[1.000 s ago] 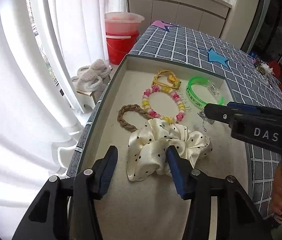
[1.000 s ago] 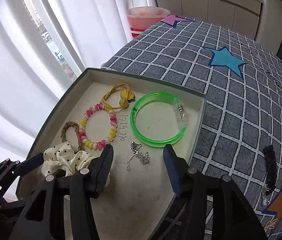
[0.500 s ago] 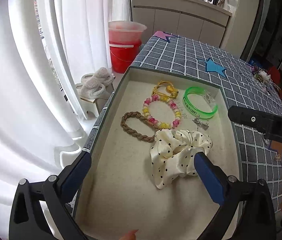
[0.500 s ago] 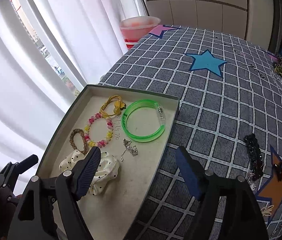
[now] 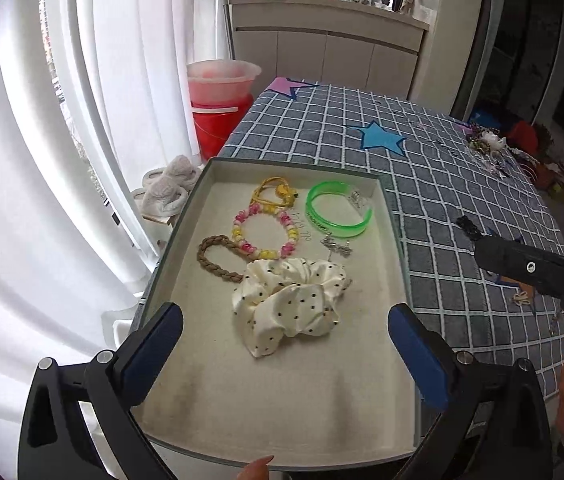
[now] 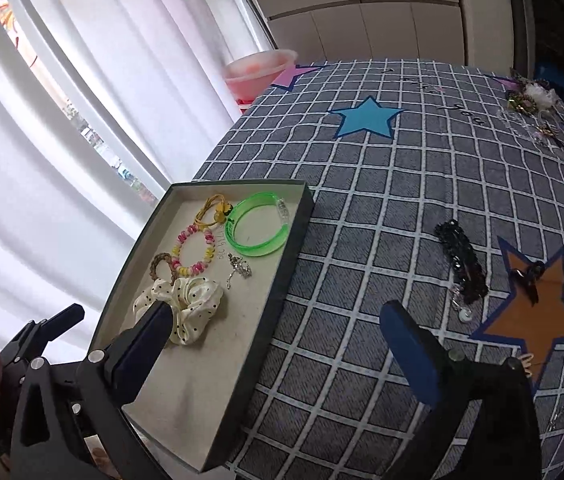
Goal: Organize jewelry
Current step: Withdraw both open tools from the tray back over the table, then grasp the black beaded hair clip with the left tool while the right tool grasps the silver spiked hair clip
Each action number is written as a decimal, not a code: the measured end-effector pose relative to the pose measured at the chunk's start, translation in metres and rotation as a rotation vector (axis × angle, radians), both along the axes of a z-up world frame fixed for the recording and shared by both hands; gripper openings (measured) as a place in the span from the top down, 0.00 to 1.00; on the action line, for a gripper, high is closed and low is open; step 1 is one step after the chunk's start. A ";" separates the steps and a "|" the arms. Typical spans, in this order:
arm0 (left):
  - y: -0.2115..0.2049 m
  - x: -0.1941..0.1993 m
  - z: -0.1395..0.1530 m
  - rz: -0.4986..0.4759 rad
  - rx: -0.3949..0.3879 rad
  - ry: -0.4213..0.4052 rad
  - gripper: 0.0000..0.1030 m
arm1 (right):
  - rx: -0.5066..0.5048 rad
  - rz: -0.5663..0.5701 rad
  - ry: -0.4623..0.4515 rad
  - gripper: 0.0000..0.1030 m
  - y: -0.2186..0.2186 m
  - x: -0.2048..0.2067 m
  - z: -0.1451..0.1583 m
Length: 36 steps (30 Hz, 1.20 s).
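A shallow grey tray [image 5: 178, 236] [image 6: 294, 248] at the table's left end holds a cream polka-dot scrunchie [image 5: 290, 304] [image 6: 190, 300], a green bangle [image 5: 336, 229] [image 6: 258, 250], a pink-and-yellow beaded bracelet [image 5: 238, 232] [image 6: 196, 268], a brown braided band [image 5: 214, 266], a yellow hair tie [image 5: 278, 192] and a small silver chain [image 5: 336, 246] [image 6: 238, 270]. My left gripper [image 5: 284, 316] hangs open above the scrunchie without touching it. My right gripper [image 6: 276, 312] straddles the tray's right rim; its jaws are opening with nothing held. A black chain bracelet [image 6: 462, 264] lies on the checked cloth.
Small dark pieces rest on an orange star [image 6: 530, 276], and a jewellery heap [image 6: 530, 100] sits at the far right. A red bucket with a pink basin [image 5: 218, 120] and slippers [image 5: 166, 188] stand by the curtain. A fingertip [image 5: 256, 470] shows at the tray's near rim.
Both grippers opened wide and drew back and upward. The left one released the scrunchie, which now lies in the tray. The right one swung right, toward the cloth.
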State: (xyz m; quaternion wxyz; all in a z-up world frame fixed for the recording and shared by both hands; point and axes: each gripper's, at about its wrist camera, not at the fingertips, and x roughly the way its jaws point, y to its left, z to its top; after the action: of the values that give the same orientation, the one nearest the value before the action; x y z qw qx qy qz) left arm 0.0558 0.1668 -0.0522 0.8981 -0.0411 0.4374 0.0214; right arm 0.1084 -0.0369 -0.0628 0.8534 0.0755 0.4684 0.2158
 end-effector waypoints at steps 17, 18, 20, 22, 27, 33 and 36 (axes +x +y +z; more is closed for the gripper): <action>-0.120 0.018 0.008 -0.175 -0.051 0.045 0.00 | -0.138 -0.280 0.022 0.00 -0.175 -0.060 -0.007; -0.127 0.021 0.006 -0.181 -0.054 0.055 0.00 | -0.145 -0.301 0.030 0.00 -0.184 -0.062 -0.010; -0.141 0.027 0.002 -0.201 -0.070 0.075 0.00 | -0.158 -0.343 0.042 0.00 -0.200 -0.068 -0.015; -0.154 0.034 -0.001 -0.208 -0.080 0.088 0.00 | -0.170 -0.386 0.052 0.00 -0.216 -0.073 -0.021; -0.175 0.049 -0.010 -0.198 -0.057 0.098 0.00 | -0.210 -0.468 0.062 0.00 -0.235 -0.087 -0.033; -0.190 0.071 -0.024 -0.163 -0.050 0.126 0.00 | -0.191 -0.530 0.092 0.00 -0.243 -0.092 -0.052; -0.197 0.083 -0.030 -0.157 -0.048 0.134 0.00 | -0.200 -0.545 0.099 0.00 -0.239 -0.088 -0.058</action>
State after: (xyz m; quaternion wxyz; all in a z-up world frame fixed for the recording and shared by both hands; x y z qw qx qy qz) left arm 0.1384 -0.0306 -0.0819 0.8644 -0.0269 0.4989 -0.0566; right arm 0.0202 -0.2759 -0.1211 0.8593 0.1243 0.4908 -0.0726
